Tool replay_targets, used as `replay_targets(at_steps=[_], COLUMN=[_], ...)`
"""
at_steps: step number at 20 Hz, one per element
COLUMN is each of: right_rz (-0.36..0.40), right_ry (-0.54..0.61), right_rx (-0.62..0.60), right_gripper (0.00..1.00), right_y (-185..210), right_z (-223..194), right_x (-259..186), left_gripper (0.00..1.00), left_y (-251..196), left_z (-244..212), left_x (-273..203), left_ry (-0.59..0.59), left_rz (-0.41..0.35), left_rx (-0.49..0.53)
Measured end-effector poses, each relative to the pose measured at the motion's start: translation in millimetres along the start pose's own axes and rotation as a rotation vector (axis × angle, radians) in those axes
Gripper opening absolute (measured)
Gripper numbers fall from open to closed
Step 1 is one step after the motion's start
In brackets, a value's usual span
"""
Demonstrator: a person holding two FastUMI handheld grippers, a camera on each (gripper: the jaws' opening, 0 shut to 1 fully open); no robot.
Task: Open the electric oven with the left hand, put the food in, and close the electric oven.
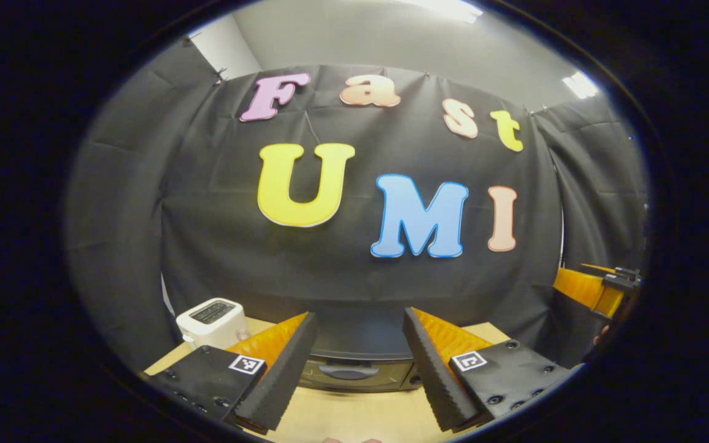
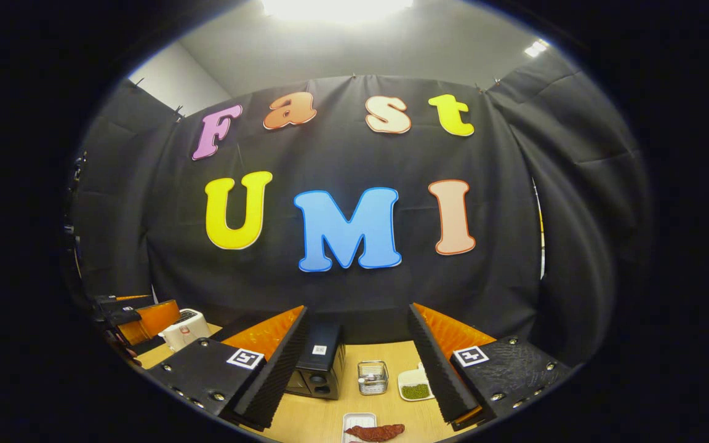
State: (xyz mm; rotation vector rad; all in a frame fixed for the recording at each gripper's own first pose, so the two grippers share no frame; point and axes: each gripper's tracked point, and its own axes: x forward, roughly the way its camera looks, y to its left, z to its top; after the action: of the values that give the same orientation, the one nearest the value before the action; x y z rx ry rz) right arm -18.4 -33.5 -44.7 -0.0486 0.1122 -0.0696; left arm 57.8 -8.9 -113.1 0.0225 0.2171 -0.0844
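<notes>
Nearest in left gripper view: left gripper (image 1: 359,369), jaws spread wide, nothing between them, hovering over the wooden table (image 1: 354,418). Scanning left to right there: white toaster (image 1: 213,320) at far left, electric oven (image 1: 354,363) dead ahead framed between the fingers, door shut, door handle (image 1: 347,371) centred low on the front; other gripper visible at far right edge. Right gripper view, left to right: toaster (image 2: 185,329) at left, oven (image 2: 319,363) seen from its side with knobs facing, small wire basket (image 2: 372,376) just beside it, white dish of green stuff (image 2: 415,386) next, and the food, a reddish strip (image 2: 376,432) on a white tray (image 2: 357,423), at bottom centre. Right gripper (image 2: 357,369) also gaping, empty, above the tray. Step in hand looks like the approach to the door, not yet begun. Best bet: drop left gripper level with the handle, keep it centred, close over the bar squarely, then pull along the door's hinge arc, not straight back. Risk: oven sliding on the table if yanked.
</notes>
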Motion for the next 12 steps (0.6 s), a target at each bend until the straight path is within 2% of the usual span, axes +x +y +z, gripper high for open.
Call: replay_targets(at_steps=[1, 2, 5, 6, 7, 12], right_rz=[-0.007, -0.016, -0.043, -0.052, -0.061, -0.103], right_ry=[0.011, 0.021, 0.043, 0.051, 0.063, 0.1], right_rx=[-0.005, -0.01, -0.02, -0.022, -0.022, -0.025], right_gripper=[0.96, 0.96, 0.96, 0.96, 0.96, 0.96], right_y=[-3.0, -6.0, -14.9, -17.5, -20.4, -31.5], right_z=[-4.8, -8.2, -17.8, -21.0, -25.0, -38.1], right_x=[-0.4, -1.7, -0.7, -0.1, 0.5, 5.0], left_gripper=[0.99, 0.92, 0.92, 0.95, 0.93, 0.92], left_y=[-0.4, 0.2, -5.0, -6.4, -7.7, -1.1], left_z=[-12.9, -27.3, -59.5, -68.2, -76.4, -124.7], left_x=[10.9, 20.8, 49.1, 59.1, 69.2, 117.6], left_ry=[0.032, 0.067, 0.142, 0.162, 0.181, 0.29], left_rz=[-0.008, -0.016, -0.046, -0.057, -0.065, -0.057], left_rx=[0.003, 0.008, 0.034, 0.048, 0.061, 0.068])
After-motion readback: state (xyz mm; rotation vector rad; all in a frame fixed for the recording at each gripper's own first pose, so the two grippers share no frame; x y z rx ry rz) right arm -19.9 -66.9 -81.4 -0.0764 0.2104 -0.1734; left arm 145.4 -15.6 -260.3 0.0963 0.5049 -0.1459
